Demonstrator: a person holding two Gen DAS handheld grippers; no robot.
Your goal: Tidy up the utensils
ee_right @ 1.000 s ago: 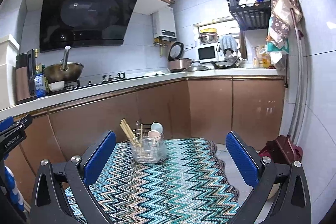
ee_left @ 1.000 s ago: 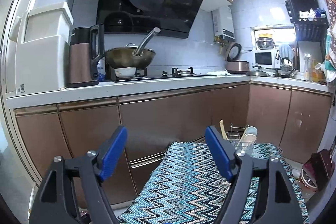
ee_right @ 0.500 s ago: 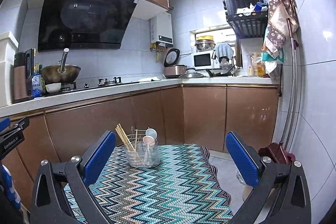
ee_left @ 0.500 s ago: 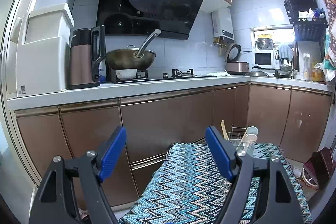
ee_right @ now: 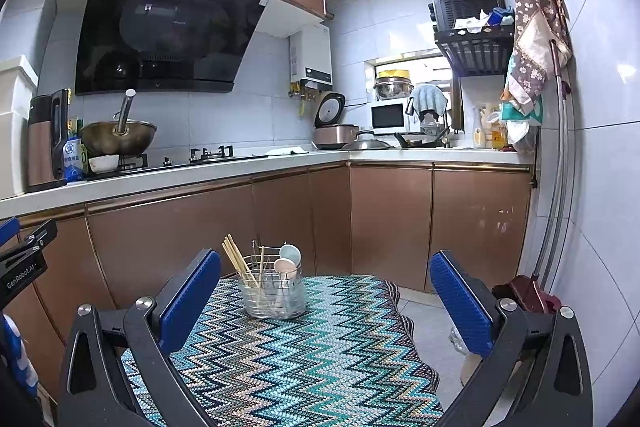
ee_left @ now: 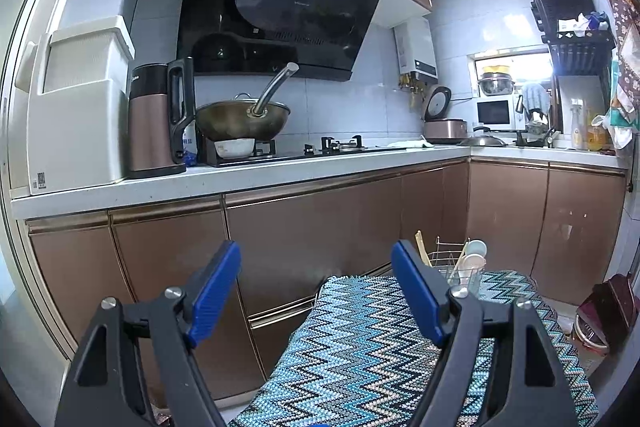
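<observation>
- Utensil holder (ee_right: 274, 289): a clear cup inside a wire frame, standing upright near the far edge of the zigzag-patterned tabletop (ee_right: 304, 359). It carries the chopsticks (ee_right: 236, 261), which lean toward its left side, and two pale spoons (ee_right: 289, 259) on its right side. No loose utensils show on the cloth around the holder.
- Right gripper (ee_right: 326, 289): fingers spread wide and empty, well short of the holder and aimed roughly at it. Risk: a fast approach could strike the light holder with one finger and tip it, or push it off the far edge just behind it.
- Left gripper (ee_left: 316, 287): fingers likewise released, holding nothing. The holder (ee_left: 460, 269) lies to its right, partly hidden behind the right finger. Risk: with this poor sightline, a reach from here could clip the wire rim.
- Chopsticks: thin and loosely bundled. Pinching one could drag its neighbours out of the holder or scatter them beyond it.
- Spoons: smooth rounded bowls project above the holder rim; a grip there would likely slip.
- Cloth beneath the holder: it looks soft and draped, so a finger catching it could pull the holder along.
</observation>
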